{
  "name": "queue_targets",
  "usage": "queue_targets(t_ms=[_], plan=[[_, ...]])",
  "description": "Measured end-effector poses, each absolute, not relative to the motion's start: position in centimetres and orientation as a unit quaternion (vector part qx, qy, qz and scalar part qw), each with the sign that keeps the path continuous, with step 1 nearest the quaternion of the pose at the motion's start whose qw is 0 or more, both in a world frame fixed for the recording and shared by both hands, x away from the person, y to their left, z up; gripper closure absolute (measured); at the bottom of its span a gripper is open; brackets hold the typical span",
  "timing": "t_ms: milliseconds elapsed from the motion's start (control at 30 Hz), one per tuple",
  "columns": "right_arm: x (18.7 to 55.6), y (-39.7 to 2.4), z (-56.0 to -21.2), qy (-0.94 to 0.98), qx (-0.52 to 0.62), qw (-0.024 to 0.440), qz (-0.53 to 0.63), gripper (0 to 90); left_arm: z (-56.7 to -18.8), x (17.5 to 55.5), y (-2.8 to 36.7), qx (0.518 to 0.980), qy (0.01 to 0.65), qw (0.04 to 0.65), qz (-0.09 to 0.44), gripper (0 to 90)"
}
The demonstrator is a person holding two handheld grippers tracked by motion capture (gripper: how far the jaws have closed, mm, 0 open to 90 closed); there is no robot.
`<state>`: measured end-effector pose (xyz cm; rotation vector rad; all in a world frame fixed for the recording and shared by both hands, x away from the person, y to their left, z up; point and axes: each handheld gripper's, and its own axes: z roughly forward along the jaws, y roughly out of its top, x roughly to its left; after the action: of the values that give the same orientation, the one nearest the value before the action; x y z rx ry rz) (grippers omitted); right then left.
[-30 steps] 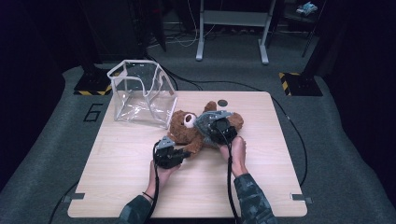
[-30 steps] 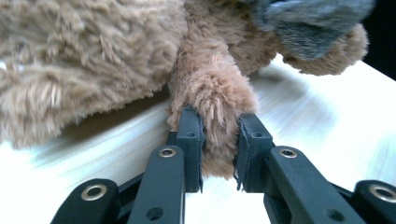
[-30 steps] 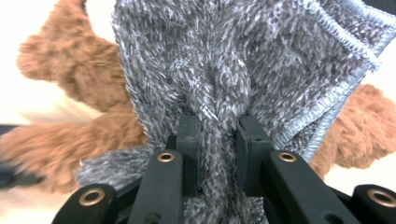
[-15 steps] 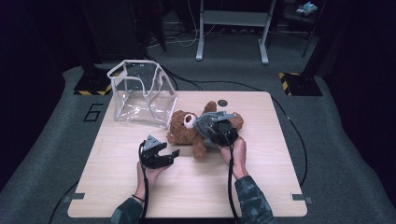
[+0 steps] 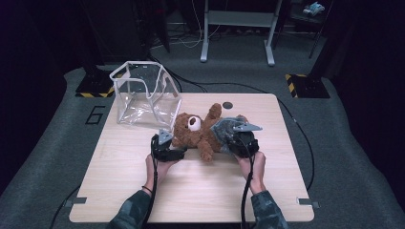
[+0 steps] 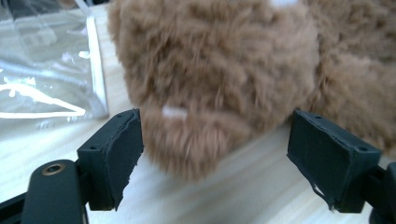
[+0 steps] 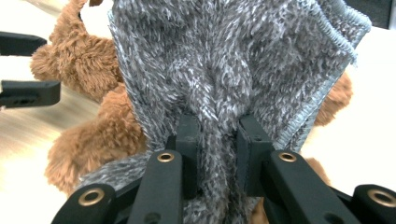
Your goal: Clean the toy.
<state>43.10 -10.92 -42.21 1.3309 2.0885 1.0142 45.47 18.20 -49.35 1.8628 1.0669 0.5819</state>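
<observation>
Swung back beside teddy bear (image 5: 193, 131) with left gripper (image 6: 215, 154) just opened wide, right gripper (image 7: 218, 154) pinching grey cloth (image 7: 243, 60); risks dragging it off.

"6" on floor mat (image 5: 95, 115), prob.
</observation>
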Motion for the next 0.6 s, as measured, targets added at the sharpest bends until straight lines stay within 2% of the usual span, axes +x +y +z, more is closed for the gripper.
queue_targets(t_ms=[433,500,600], plan=[[42.4,-12.5,-42.9,0.750,0.497,0.232,0.371,74.1,-49.3,47.2,16.0,0.764,0.425,0.419,0.246,16.0],[42.5,-12.5,-43.3,0.748,0.499,0.226,0.374,74.0,-49.5,47.2,15.8,0.764,0.424,0.413,0.257,20.8],[42.3,-12.5,-43.6,0.747,0.500,0.223,0.377,74.1,-49.6,47.2,15.8,0.765,0.418,0.414,0.260,37.8]])
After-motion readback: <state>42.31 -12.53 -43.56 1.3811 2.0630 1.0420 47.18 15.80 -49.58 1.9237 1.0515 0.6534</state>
